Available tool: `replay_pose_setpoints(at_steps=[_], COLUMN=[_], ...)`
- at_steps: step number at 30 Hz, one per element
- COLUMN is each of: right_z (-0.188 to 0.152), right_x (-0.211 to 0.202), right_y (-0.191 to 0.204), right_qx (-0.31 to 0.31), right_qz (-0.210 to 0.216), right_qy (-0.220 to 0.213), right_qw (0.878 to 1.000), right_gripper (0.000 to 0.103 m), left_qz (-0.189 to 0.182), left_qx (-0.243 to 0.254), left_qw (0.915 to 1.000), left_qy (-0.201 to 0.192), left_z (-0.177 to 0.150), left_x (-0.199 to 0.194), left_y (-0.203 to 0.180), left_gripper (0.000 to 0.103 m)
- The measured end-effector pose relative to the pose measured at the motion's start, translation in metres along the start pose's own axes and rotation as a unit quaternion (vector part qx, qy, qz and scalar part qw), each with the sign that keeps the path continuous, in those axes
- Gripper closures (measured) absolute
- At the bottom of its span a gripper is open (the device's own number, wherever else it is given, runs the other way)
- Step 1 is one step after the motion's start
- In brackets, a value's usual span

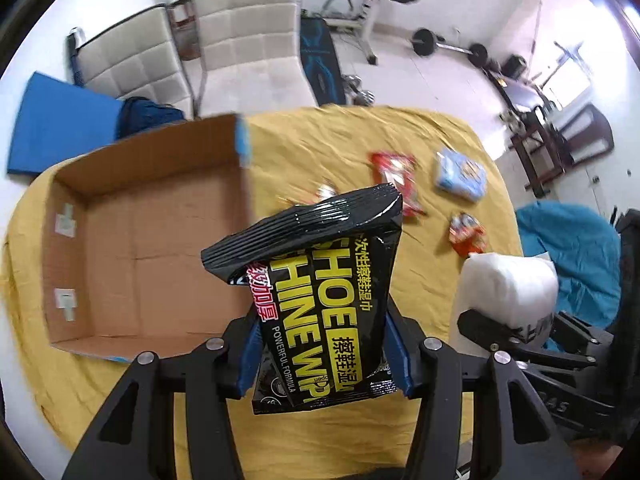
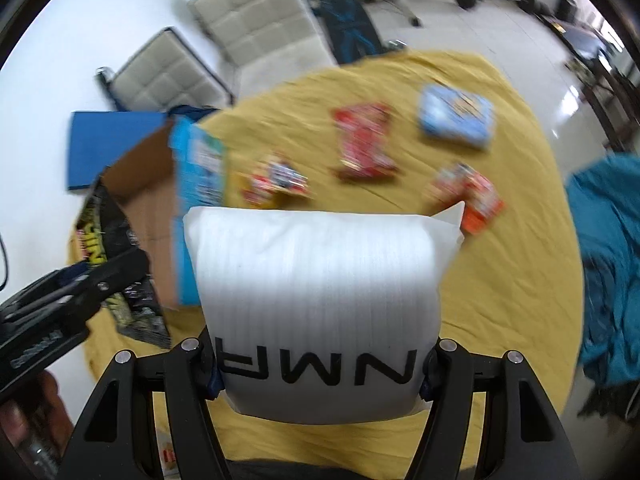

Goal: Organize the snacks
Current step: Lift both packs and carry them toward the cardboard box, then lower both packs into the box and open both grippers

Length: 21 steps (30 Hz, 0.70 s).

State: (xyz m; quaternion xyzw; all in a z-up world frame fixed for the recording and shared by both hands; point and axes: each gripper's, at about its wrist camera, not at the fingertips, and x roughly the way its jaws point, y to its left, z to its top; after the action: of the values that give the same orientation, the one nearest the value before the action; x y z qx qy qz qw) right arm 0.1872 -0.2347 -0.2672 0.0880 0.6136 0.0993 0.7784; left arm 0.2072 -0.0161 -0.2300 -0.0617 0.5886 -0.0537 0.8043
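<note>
While both grippers hang above the yellow-covered tabletop [image 1: 400, 148], each carries a pack, so the step in hand looks like the carry: two items are lifted clear and on their way to the cardboard box [image 1: 148, 216].

The left gripper [image 1: 324, 344] has its jaws pinching the lower part of a black shoe-wipe pack [image 1: 320, 280], which stands up between the blue pads, its top edge curling over. In the left wrist view the pack sits just beside the box's near right corner, above the cloth rather than over the opening.

The right gripper [image 2: 320, 372] has its jaws clamped on the sides of a puffy white pack [image 2: 320, 300] with dark lettering, held over the middle of the near half of the tabletop.

The box lies open and empty at the left edge of the tabletop, its blue printed flap standing along the inner side. Four items are left on the cloth towards the far right corner: a red packet [image 2: 364, 140], a pale blue pack [image 2: 456, 116], a small mixed-colour packet [image 2: 276, 180] and an orange packet [image 2: 468, 192]; the right wrist view is too blurred to read them.

The next move, as I judge it, calls for swinging the black pack leftwards over the box's wall, lowering it, then spreading the jaws. The white pack must follow without the two grippers colliding, since they hang close together.
</note>
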Motion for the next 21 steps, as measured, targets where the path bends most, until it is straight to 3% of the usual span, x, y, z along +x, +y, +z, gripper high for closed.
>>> replay_pose_setpoints(at_steps=[5, 12, 21], right_z=[0.026, 0.066, 0.109], right_x=[0.006, 0.066, 0.175], right_y=[0.084, 0.189, 0.24], right_qx=[-0.039, -0.083, -0.079], right_qz=[0.026, 0.034, 0.017], right_qy=[-0.003, 0.031, 0.092], right_qw=[0.999, 0.995, 0.993], right_gripper=[0.034, 0.033, 0.033], left_qz=[0.007, 0.018, -0.033], left_qx=[-0.029, -0.045, -0.071], left_qw=[0.9995, 0.9986, 0.9927], left_qy=[-0.006, 0.019, 0.092], left_z=[0.014, 0.046, 0.087], left_x=[-0.004, 0.015, 0.103], left_y=[0.074, 0.163, 0.239], left_gripper=[0.053, 0.053, 0.053])
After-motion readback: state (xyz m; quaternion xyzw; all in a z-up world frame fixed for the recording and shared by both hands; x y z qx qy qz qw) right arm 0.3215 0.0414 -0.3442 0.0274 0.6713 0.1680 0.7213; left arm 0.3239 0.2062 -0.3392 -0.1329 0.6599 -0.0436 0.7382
